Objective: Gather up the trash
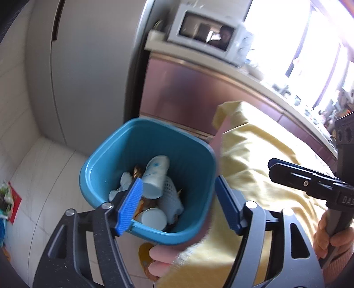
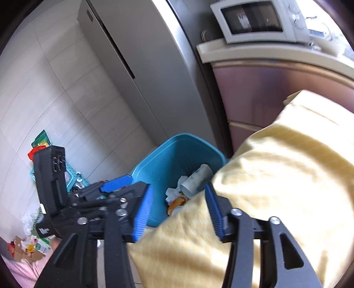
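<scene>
Both hand-held grippers, left (image 1: 177,199) & right (image 2: 177,212), open over blue bin (image 1: 106,159).

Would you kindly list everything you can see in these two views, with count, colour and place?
Bin: one, blue, on the floor by the fridge, holding trash.
Paper cups: at least two, white, inside the bin.
Crumpled tissue: white, in the bin.
Yellow cloth: one, draped at the right, touching the bin's rim.
Fridge: one, grey, behind the bin.
Microwave: one, white, on the counter.
Cabinet: brownish front, under the counter.
Basket: one, teal, on the floor at left.
Loose packaging: several pieces, mixed colours, on the floor.
Left gripper: black with blue pads, jaws open over the bin.
Right gripper: same, jaws open, nothing held.
Hand: gripping the right handle.
</scene>
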`<state>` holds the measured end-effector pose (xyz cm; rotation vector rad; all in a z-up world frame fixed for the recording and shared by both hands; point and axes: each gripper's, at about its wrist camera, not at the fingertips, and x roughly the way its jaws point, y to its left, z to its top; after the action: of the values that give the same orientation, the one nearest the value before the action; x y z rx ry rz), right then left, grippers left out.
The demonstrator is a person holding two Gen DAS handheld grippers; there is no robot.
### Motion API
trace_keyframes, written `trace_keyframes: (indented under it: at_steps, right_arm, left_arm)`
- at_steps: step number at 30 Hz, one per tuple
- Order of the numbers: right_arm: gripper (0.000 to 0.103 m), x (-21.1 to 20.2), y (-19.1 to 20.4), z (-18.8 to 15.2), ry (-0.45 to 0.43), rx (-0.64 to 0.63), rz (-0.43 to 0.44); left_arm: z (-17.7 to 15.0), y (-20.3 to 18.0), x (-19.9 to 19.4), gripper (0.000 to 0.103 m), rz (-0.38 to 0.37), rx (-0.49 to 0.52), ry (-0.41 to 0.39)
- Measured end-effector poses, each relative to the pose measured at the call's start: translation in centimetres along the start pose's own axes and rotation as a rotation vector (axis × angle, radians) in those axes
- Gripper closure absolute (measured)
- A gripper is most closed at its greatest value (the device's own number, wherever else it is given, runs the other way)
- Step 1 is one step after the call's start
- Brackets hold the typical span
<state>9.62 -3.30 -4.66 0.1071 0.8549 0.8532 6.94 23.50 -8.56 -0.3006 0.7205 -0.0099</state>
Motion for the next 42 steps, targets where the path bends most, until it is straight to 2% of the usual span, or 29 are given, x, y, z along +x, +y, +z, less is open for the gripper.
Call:
trace_keyframes:
  at_steps: [1,3,6,10,15,23,30,33,42]
  right_arm:
    - [0.047,-0.9,-0.1,-0.3,-0.020,-0.003,-0.017]
    - [0.035,-2.7,-0.3,-1.0,-0.063,-0.004,-0.052]
    - [0.026,-5.2,-0.4,-2.3,-0.122,-0.019,-0.126]
    - [0.021,-8.1,-0.8,-4.4,-0.185,-0.023,-0.227]
    - [0.007,-11.7,-1.0,-7.1,-0.297,-0.037,-0.388]
    - [0.007,-16.2,-2.7,-10.6,-0.410,0.001,-0.560]
    - [0.007,-18.8,-3.2,-13.1,-0.496,0.028,-0.659]
    - [0.007,-19.4,-3.2,-13.7,-0.514,0.029,-0.688]
    - [0.007,-21.0,-3.0,-14.7,-0.591,0.039,-0.685]
  left_arm:
    - [0.0,-0.7,-0.7,0.030,-0.006,0.018,-0.019]
    - [0.0,-2.0,-1.9,0.017,-0.018,0.046,-0.055]
    - [-0.3,-4.2,-3.6,0.008,-0.021,0.095,-0.113]
    - [-1.1,-6.9,-5.0,0.006,-0.018,0.150,-0.152]
    - [-2.0,-9.5,-5.8,0.006,0.010,0.144,-0.190]
    - [-4.0,-14.3,-7.0,0.006,0.005,0.206,-0.255]
    - [-5.4,-16.8,-8.7,0.006,-0.002,0.251,-0.337]
    - [-5.7,-17.4,-9.4,0.006,-0.003,0.265,-0.372]
    - [-6.5,-18.2,-10.0,0.006,-0.005,0.293,-0.419]
